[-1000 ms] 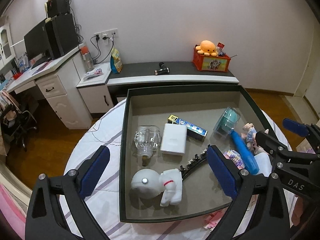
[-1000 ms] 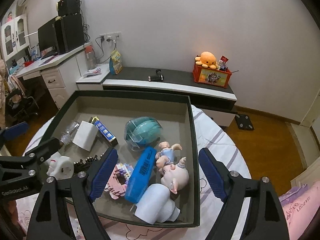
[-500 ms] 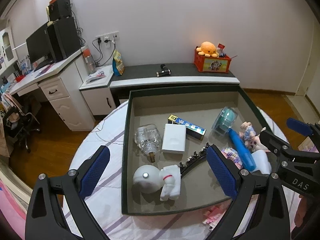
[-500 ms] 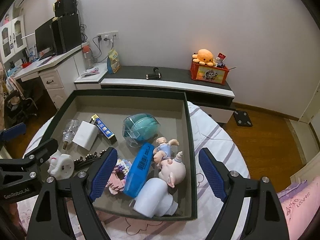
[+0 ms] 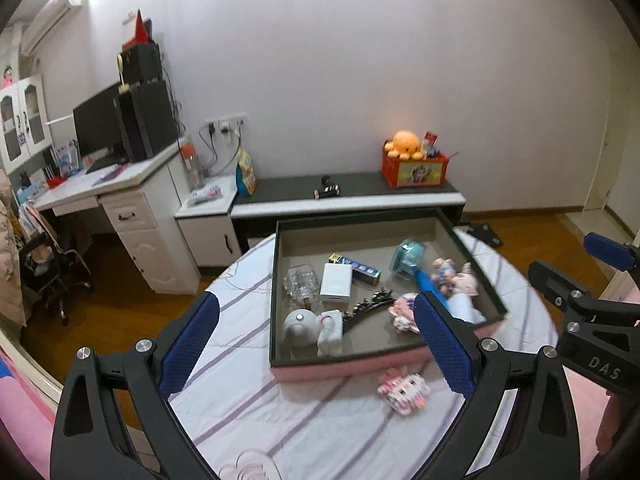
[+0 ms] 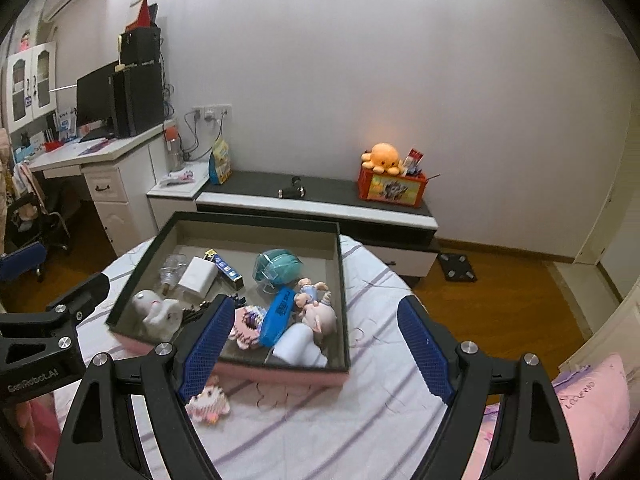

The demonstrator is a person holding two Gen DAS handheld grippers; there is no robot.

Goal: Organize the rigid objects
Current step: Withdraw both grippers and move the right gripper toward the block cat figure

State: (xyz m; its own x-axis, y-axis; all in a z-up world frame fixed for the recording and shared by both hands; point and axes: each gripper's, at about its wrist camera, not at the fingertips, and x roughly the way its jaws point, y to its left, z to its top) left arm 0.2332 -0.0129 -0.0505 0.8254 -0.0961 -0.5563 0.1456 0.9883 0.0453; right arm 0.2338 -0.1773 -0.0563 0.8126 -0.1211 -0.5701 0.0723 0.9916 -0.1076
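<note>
A dark-rimmed box (image 5: 274,280) (image 6: 343,300) with a pink base stands on the round table. In it lie a white astronaut figure (image 5: 312,326) (image 6: 156,314), a white charger block (image 5: 336,282), a black hair clip (image 5: 366,308), a teal helmet-shaped case (image 6: 278,266), a blue tube (image 6: 278,316) and a pig doll (image 6: 318,314). A pink and white brick toy (image 5: 402,390) (image 6: 208,402) lies on the cloth in front of the box. My left gripper (image 5: 316,300) and right gripper (image 6: 316,306) hang side by side above the near table edge, both open and empty.
The striped tablecloth (image 5: 280,420) covers the round table. Behind it runs a low cabinet (image 6: 320,200) with a red box and an orange plush (image 6: 380,156). A white desk with a monitor (image 5: 100,128) stands at the left. Pink bedding (image 6: 592,400) lies at the right.
Both grippers have drawn back and risen from the box, which now looks smaller and farther. The brick toy on the cloth in front of it has come into full view. Both stay open.
</note>
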